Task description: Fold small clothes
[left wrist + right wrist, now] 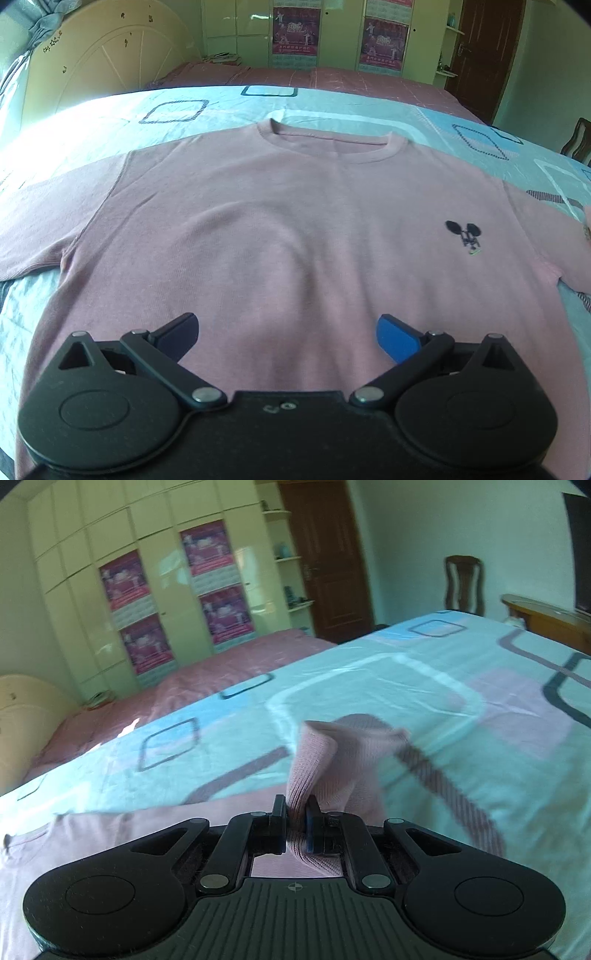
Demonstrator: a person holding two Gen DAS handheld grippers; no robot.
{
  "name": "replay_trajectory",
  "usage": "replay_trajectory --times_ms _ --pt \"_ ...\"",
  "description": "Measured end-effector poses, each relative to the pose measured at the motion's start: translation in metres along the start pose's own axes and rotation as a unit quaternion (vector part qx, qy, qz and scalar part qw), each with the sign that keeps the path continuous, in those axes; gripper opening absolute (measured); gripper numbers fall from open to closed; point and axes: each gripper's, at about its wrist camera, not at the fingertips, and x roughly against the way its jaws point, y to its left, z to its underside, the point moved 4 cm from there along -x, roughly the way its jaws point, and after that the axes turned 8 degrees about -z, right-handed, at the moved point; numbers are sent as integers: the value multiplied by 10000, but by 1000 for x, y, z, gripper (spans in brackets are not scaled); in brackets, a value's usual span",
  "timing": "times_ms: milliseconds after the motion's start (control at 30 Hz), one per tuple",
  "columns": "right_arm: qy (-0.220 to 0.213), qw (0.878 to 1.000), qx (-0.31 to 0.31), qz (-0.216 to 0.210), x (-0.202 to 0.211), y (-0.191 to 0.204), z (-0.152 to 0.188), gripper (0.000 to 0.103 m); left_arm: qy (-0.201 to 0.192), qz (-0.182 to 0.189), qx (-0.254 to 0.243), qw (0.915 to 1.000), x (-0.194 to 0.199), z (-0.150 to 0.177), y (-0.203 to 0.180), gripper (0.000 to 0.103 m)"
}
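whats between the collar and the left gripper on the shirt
Only bare pink fabric of the shirt: nothing lies between the collar and the open left gripper. The small dark logo sits off to the side. The left wrist view shows this.

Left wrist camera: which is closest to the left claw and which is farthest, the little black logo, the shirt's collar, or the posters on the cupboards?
From the left claw, nearest first:
1. The little black logo, on the pink shirt to the right.
2. The collar, at the shirt's far end, near the middle.
3. The posters, on the cupboards past the bed.
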Motion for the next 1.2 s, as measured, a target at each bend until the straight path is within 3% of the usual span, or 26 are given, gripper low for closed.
replay_trajectory --times_ms 200,333,567,667,700,733,800,933,1000,1033,1200 --pt "526 9912 908 -812 -35 148 52 7 -244 157 114 9995 2 2 66 98" --pt "785 9793 1443 -1183 -56 234 98 6 -378 -44 97 9992 6 9 109 98" --pt "1137 9567 2160 -1584 -83 329 158 6 -497 -396 130 9979 10 15 163 98" --pt "1376 9459 2403 -1693 -101 338 181 8 -528 -400 358 9972 12 15 175 98" --pt "1291 9415 2601 -1710 -101 339 187 20 -550 -344 435 9969 12 13 176 98" --pt "1256 9350 2805 -1773 -96 341 190 39 -553 -203 505 9970 11 11 177 98" --pt "1151 9294 2963 -1874 -88 343 191 50 -536 109 630 9965 6 3 170 96" --pt "987 9440 2630 -1728 -67 310 179 50 -370 1105 935 9888 -13 -19 140 78" --pt "1019 9533 2382 -1551 -57 278 169 40 -308 1615 1016 9811 -30 -32 114 68" --pt "1056 9560 2306 -1473 -54 265 165 34 -253 1753 988 9792 -38 -38 101 64" --pt "1169 9704 1885 -953 -16 181 146 29 -246 2032 781 9757 -71 -64 46 63"
